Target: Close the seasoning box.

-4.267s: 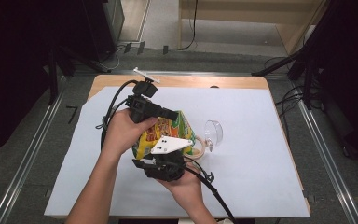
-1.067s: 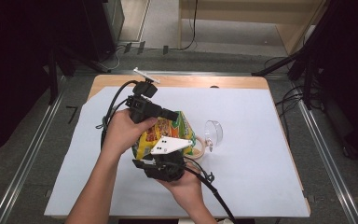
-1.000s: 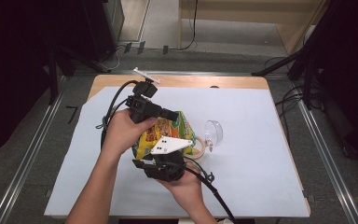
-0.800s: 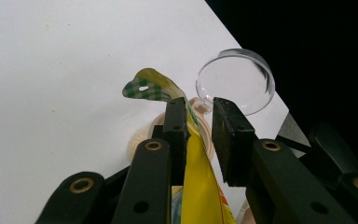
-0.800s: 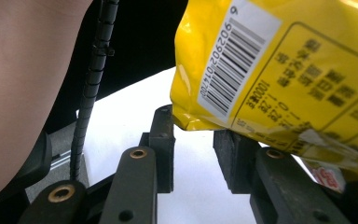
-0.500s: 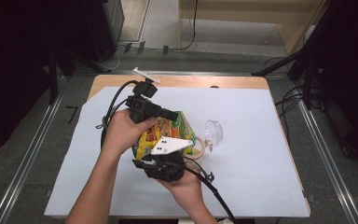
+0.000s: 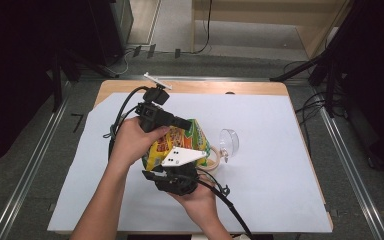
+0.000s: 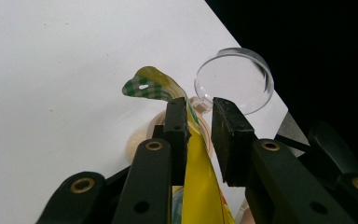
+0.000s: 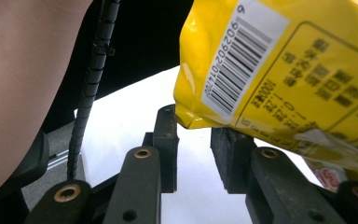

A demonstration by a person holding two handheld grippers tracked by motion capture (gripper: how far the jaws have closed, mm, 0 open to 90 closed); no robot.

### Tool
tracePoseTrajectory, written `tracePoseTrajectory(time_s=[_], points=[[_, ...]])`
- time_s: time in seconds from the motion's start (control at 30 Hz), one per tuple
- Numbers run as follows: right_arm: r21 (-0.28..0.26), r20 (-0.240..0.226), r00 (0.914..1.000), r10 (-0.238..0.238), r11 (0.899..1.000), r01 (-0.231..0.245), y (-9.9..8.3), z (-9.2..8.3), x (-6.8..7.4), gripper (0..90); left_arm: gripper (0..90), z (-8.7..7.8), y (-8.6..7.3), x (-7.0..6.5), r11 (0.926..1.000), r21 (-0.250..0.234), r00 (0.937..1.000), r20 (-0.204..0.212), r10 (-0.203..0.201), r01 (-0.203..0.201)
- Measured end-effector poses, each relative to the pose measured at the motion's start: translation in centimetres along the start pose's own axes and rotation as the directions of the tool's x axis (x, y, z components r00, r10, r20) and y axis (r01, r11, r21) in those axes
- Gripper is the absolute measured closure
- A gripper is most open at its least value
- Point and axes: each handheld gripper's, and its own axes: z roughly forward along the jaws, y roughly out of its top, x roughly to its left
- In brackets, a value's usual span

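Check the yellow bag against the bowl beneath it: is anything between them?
Nothing visible. The yellow bag hangs over the bowl, held between the left gripper and right gripper. The clear lid lies off to the side on the white sheet.

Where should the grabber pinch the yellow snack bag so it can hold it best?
Probably the flat sealed strip along the snack bag's top edge, coming in from the side so one pad sits on each face. The left gripper view shows that strip thin and flat between the jaws, easy to pinch. The puffy middle would likely slip or crush.
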Motion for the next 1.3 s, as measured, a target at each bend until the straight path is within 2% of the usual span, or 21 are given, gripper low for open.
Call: tracePoseTrajectory(time_s=[0.17,0.27,0.4,0.6,0.93,1.1,1.3], points=[[-0.009,-0.006,0.9999,0.012,1.0,-0.012,0.1,-0.1,0.0,70.8,76.3,-0.1,0.0,-0.7,0.9999,-0.003,0.9998,-0.013,0.016,-0.016],[-0.01,-0.013,0.999,0.042,0.999,-0.042,0.1,0.0,-0.1,70.6,76.8,-0.1,0.0,-1.0,0.9995,-0.002,0.9994,-0.013,0.031,-0.031],[-0.011,-0.005,0.9995,0.031,0.999,-0.031,0.1,-0.1,0.0,70.4,76.8,-0.1,0.0,-1.2,0.9996,-0.005,0.9995,-0.014,0.027,-0.027],[-0.023,0.001,0.9997,0.026,0.999,-0.026,0.1,-0.1,0.2,70.2,76.8,-0.4,-0.1,-2.0,0.9986,-0.01,0.998,-0.036,0.051,-0.051],[-0.027,0.034,0.9994,0.006,1.0,-0.005,-0.2,0.2,0.4,69.9,76.8,-0.2,-0.1,-1.7,0.9987,0.003,0.9979,-0.039,0.052,-0.052],[-0.033,0.045,0.999,-0.005,0.999,0.006,-0.3,0.4,0.4,70.0,76.8,-0.2,-0.2,-1.6,0.9991,-0.006,0.9986,-0.033,0.041,-0.042],[-0.024,0.031,0.9995,-0.011,1.0,0.012,-0.2,0.2,0.2,69.3,76.8,-0.1,-0.2,-1.3,0.9993,-0.008,0.999,-0.026,0.035,-0.036]])
